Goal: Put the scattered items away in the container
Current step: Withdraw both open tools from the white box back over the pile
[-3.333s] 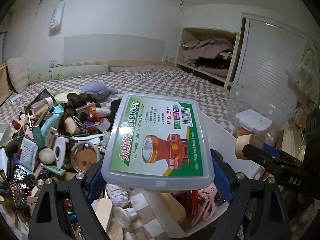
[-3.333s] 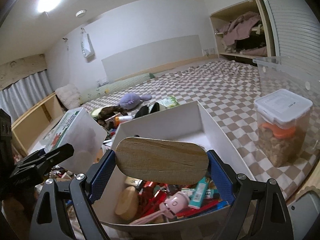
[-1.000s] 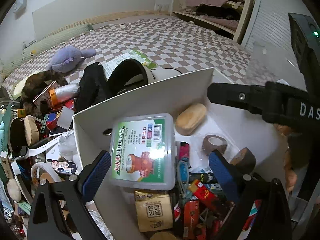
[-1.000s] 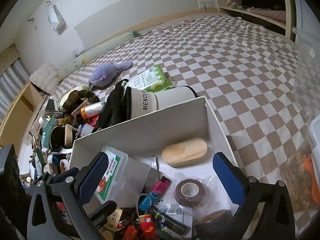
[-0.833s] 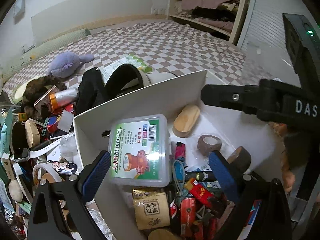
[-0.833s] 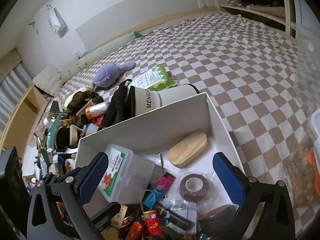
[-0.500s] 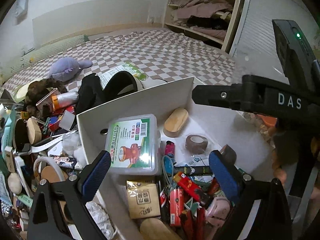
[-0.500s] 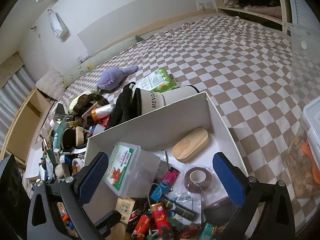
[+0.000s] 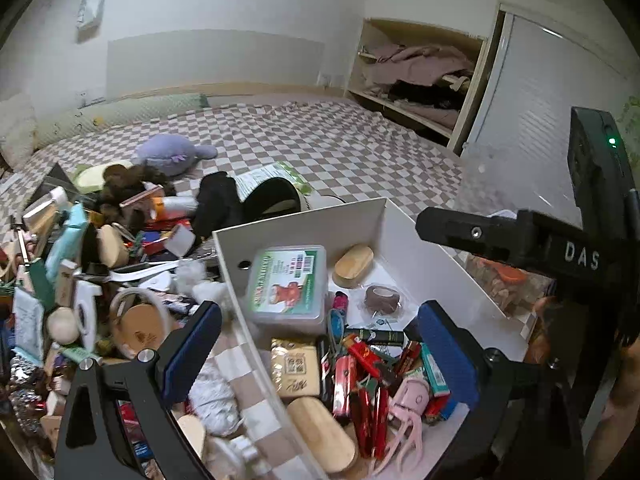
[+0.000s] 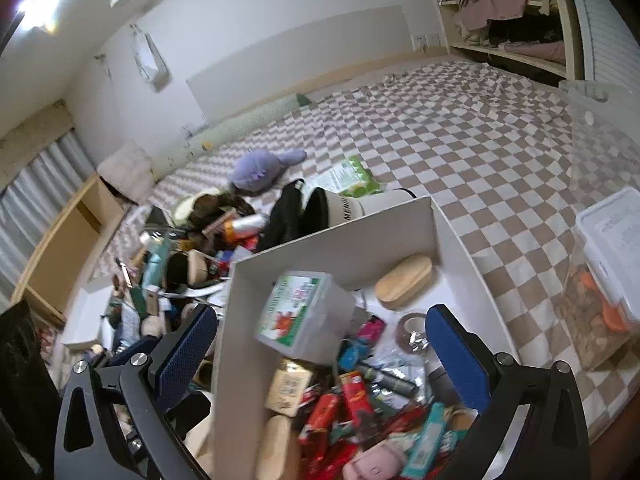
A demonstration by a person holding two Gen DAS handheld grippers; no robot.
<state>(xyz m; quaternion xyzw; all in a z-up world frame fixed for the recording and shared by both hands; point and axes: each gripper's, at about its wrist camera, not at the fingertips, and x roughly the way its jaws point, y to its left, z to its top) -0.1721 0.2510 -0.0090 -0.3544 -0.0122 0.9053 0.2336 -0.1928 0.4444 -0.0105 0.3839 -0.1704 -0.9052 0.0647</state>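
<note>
Left gripper [image 9: 320, 354] spread wide, nothing held, above near end of white box [image 9: 436, 248]. Right gripper [image 10: 322, 350] likewise spread, empty. Headlamp case [image 9: 286, 282] lying inside box by left wall; wooden oval [image 9: 354, 260] and tape roll [image 9: 382, 296] at far end. Scattered clutter [image 9: 80, 280] left of box on checkered bedcover [image 9: 340, 152].

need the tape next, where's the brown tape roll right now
In the left wrist view the brown tape roll lies inside the white box, toward its far right, just in front of the oval wooden piece.
</note>
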